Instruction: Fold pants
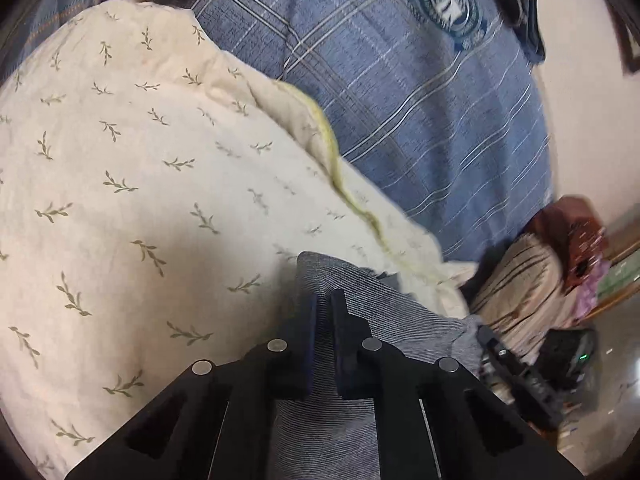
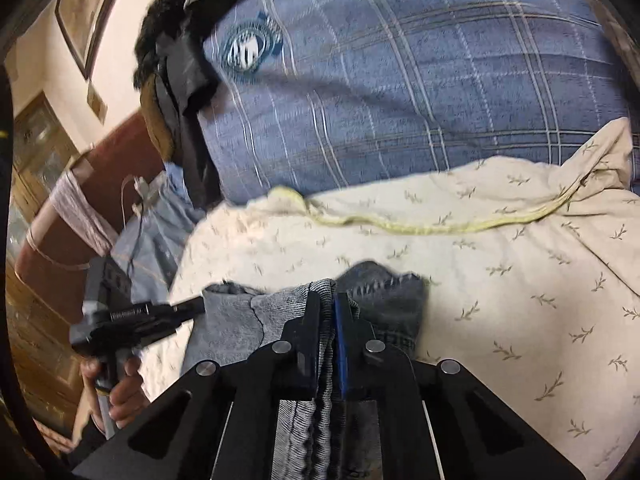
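Right gripper (image 2: 328, 300) — two black fingers, one with a blue pad, clamped on a bunched edge of the pants (image 2: 240, 320). One pair, grey ribbed knit with fine stripes; a darker piece with zigzag stitching shows just past the fingertips. Left gripper (image 1: 323, 300) — two black fingers pinched on the same grey fabric (image 1: 360, 292), cloth running between and under them. Four round silver bolt heads on each gripper body.

Pants lie held between both grippers over one cream quilt (image 2: 500, 280), crinkled cotton look, printed with small olive leaf sprigs, yellow piped edge. Quilt sits on one blue plaid bedsheet (image 2: 400, 100) with white and tan lines; one round dark-blue crest printed on it (image 1: 444, 0), its lettering too blurred to read.

In the right wrist view the left gripper (image 2: 188, 306) appears from the side, its handle held by the person's hand (image 2: 116, 384); white text on its body, unreadable. One dark garment (image 2: 188, 80) at the bed's edge.
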The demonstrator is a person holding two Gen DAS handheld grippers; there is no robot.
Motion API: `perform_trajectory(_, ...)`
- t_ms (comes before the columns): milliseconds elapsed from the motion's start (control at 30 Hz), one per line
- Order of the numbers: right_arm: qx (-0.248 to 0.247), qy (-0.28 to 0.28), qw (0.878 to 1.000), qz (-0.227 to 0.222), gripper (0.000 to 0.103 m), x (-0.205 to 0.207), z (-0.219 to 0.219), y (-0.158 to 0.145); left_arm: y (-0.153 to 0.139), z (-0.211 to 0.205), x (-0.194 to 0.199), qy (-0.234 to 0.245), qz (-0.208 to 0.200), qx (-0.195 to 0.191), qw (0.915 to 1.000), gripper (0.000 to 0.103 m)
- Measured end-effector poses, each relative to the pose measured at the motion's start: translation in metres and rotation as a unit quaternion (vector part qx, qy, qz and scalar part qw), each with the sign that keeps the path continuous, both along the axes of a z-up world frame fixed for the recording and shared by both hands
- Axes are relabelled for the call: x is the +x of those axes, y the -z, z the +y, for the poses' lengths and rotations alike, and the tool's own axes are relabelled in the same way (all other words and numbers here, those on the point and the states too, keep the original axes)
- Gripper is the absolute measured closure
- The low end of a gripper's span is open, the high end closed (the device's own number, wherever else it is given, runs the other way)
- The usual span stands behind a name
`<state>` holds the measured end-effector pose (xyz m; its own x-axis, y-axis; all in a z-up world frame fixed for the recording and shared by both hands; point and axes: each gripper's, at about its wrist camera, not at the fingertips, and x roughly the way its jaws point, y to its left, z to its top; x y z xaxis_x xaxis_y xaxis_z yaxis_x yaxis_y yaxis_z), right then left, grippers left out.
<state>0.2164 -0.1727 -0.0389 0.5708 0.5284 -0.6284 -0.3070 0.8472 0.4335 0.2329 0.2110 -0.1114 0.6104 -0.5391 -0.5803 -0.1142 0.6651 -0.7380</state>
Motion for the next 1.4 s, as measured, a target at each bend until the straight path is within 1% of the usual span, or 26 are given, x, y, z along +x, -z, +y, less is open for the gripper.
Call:
perform_trajectory(33,-0.007,0.004,1.000,-0.004,0.098,0.000,0.000,-0.001,-0.002,0.002,-0.001,-0.010,-0.005,0.010,0.9999,0.103)
perform_trajectory(100,-0.049,0.019,0.999,-0.006,0.102,0.004,0.002,0.006,-0.003,0.007,-0.004,-0.038,-0.002,0.057,0.9976,0.103)
perform_trajectory(133,-0.065,0.030,0.997,0.015,0.102,0.011,0.001,0.021,0.000,0.007,-0.003,-0.047,0.008,0.075,0.9961,0.103)
perform_trajectory(167,-0.058,0.031,0.997,0.034,0.102,0.015,0.001,0.031,0.006,0.009,-0.002,-0.040,0.018,0.059,0.9973,0.103)
perform_trajectory(200,-0.060,0.021,0.997,0.041,0.101,0.012,0.006,0.036,0.011,0.009,-0.001,-0.028,0.026,0.025,0.9990,0.103)
perform_trajectory(233,-0.078,0.018,0.997,0.024,0.100,0.006,0.013,0.029,0.017,0.008,0.000,-0.002,0.036,-0.019,0.9992,0.103)
perform_trajectory(267,-0.094,0.016,0.995,0.007,0.096,0.002,0.019,0.021,0.016,0.007,-0.001,0.006,0.035,-0.031,0.9989,0.103)
perform_trajectory(300,-0.098,0.019,0.995,-0.002,0.094,-0.001,0.020,0.015,0.013,0.007,-0.002,0.004,0.030,-0.027,0.9992,0.097)
perform_trajectory(367,-0.065,0.015,0.998,-0.001,0.066,-0.002,0.012,0.010,0.004,0.004,-0.007,0.002,0.010,-0.004,0.9999,0.073)
perform_trajectory(400,-0.047,0.014,0.999,0.001,0.046,-0.002,0.007,0.011,0.002,0.002,-0.009,-0.001,0.005,0.003,1.0000,0.052)
perform_trajectory(433,-0.031,0.014,0.999,0.004,0.044,0.000,0.002,0.013,0.000,0.001,-0.011,-0.003,0.000,0.006,1.0000,0.047)
perform_trajectory(567,0.016,0.018,0.999,0.035,0.044,0.008,-0.010,0.028,0.001,-0.009,-0.013,0.016,0.008,0.023,0.9996,0.048)
perform_trajectory(600,0.031,0.016,0.998,0.044,0.047,0.012,-0.011,0.034,0.003,-0.014,-0.012,0.025,0.012,0.029,0.9992,0.048)
perform_trajectory(667,0.046,0.019,0.997,0.057,0.065,0.014,-0.010,0.041,0.001,-0.026,-0.007,0.047,0.012,0.031,0.9983,0.052)
perform_trajectory(700,0.041,0.022,0.997,0.062,0.086,0.015,-0.009,0.043,-0.002,-0.030,-0.007,0.046,0.006,0.040,0.9981,0.055)
perform_trajectory(800,0.000,0.038,0.998,0.059,0.103,0.013,-0.006,0.042,-0.009,-0.037,-0.009,0.035,-0.003,0.072,0.9968,0.096)
perform_trajectory(867,0.008,0.040,0.998,0.042,0.103,0.009,-0.008,0.032,-0.014,-0.036,-0.009,0.023,-0.016,0.063,0.9976,0.098)
perform_trajectory(967,-0.018,0.041,0.999,0.005,0.103,0.002,-0.004,0.015,-0.017,-0.037,-0.012,0.018,-0.028,0.063,0.9975,0.098)
perform_trajectory(1033,-0.047,0.056,0.997,0.022,0.103,0.009,-0.002,0.027,-0.008,-0.036,-0.012,0.011,-0.011,0.079,0.9967,0.098)
perform_trajectory(1100,-0.080,0.075,0.993,0.044,0.103,0.016,-0.003,0.045,0.001,-0.030,-0.012,0.000,0.008,0.073,0.9973,0.098)
perform_trajectory(1133,-0.060,0.079,0.993,0.067,0.103,0.019,-0.007,0.052,0.001,-0.026,-0.013,-0.002,0.010,0.059,0.9982,0.097)
perform_trajectory(1200,-0.015,0.076,0.994,0.070,0.103,0.015,-0.013,0.049,-0.001,-0.023,-0.013,-0.001,0.011,0.037,0.9993,0.095)
perform_trajectory(1267,0.030,0.051,0.998,0.037,0.093,0.008,-0.012,0.031,-0.002,-0.022,-0.014,-0.003,0.009,0.034,0.9994,0.092)
perform_trajectory(1300,0.043,0.040,0.998,0.029,0.071,0.006,-0.012,0.026,-0.003,-0.022,-0.014,-0.006,0.009,0.043,0.9990,0.087)
perform_trajectory(1333,0.053,0.030,0.998,0.022,0.038,0.004,-0.010,0.022,-0.003,-0.022,-0.013,-0.007,0.010,0.044,0.9989,0.079)
perform_trajectory(1400,0.043,0.029,0.999,0.012,0.034,0.004,-0.005,0.021,-0.004,-0.018,-0.013,-0.011,0.004,0.028,0.9995,0.073)
